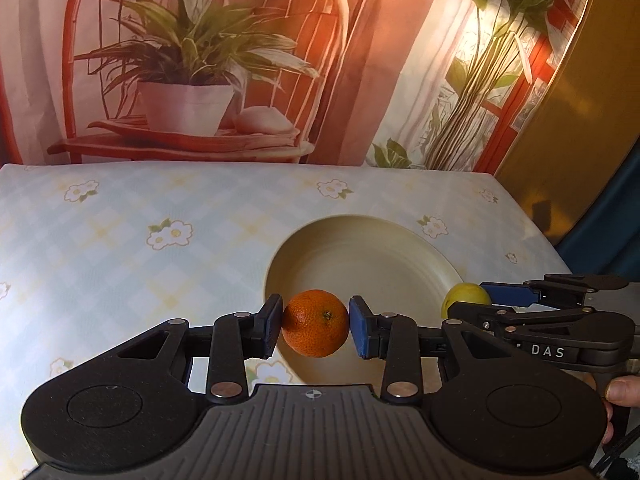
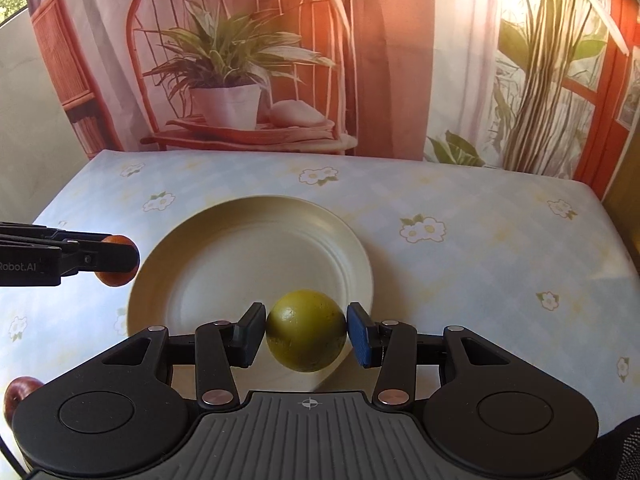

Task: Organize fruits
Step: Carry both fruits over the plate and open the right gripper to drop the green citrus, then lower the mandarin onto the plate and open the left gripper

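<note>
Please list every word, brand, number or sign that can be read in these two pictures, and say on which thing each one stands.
"DAS": white letters on the body of the right gripper, seen from the left wrist view.
"Robot.AI": pale letters on the body of the left gripper, cut off by the picture's left edge, so it may be incomplete.
No other readable text or numbers.

Warm backlight, glare, fisheye-bent edges

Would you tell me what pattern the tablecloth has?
Pale blue and yellow checks with white flowers on the tablecloth, clearest in the right wrist view.
</note>
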Tool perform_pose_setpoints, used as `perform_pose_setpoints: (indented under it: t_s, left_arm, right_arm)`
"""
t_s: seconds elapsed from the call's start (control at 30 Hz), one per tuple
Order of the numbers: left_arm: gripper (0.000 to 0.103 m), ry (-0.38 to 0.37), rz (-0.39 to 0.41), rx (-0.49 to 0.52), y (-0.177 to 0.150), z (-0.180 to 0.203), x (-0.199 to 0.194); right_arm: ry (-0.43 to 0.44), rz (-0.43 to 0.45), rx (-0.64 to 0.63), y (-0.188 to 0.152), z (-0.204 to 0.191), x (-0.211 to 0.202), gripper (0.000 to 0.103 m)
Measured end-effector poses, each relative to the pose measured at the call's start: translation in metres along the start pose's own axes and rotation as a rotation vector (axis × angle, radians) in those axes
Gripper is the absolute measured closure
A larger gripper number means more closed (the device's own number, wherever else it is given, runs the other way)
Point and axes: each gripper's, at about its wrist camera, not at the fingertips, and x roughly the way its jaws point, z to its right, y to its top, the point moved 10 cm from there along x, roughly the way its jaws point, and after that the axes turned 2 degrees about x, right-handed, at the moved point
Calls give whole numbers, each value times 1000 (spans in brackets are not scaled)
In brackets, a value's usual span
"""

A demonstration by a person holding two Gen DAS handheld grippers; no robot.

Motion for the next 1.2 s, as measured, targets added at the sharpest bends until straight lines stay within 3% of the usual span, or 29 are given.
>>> perform_pose_setpoints:
  t_s: [0.17,0.43,0.77,1.2]
  left_arm:
    - [65,5,-28,19,3,2,20]
    - [65,23,-77,40,-7,-5,32]
    - [65,72,-91,94,-11,-2,41]
    - [61,72,-85,98,-12,-1,41]
  right_arm:
    - [-41,18,-45,4,6,16,62]
    - [-23,28,-36,5,10,18,61]
    - [-31,30,-29,5,11,19,61]
    - [-51,41,-10,5,17,16,60]
